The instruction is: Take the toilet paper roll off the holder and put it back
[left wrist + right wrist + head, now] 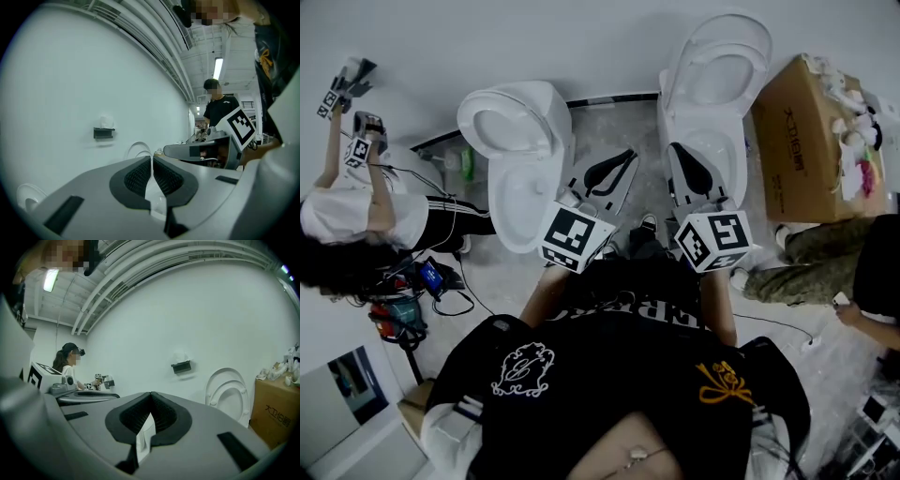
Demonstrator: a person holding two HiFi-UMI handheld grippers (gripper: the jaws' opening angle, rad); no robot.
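A dark wall holder (103, 133) with a white toilet paper roll (107, 121) on it hangs on the white wall, well ahead of both grippers. The right gripper view shows the same holder (181, 366) and roll (180, 356). My left gripper (152, 158) is shut with nothing between its pads. My right gripper (151, 394) is shut and empty as well. In the head view both grippers, left (628, 156) and right (678, 150), are held side by side close to my body and point at the floor between two toilets. The holder is out of the head view.
Two white toilets with raised lids stand ahead, one at left (517, 150) and one at right (712, 70). A cardboard box (797, 141) with oddments sits at the right. One person (366, 216) with grippers is at left, another person (825, 262) at right. Cables (441, 281) lie on the floor.
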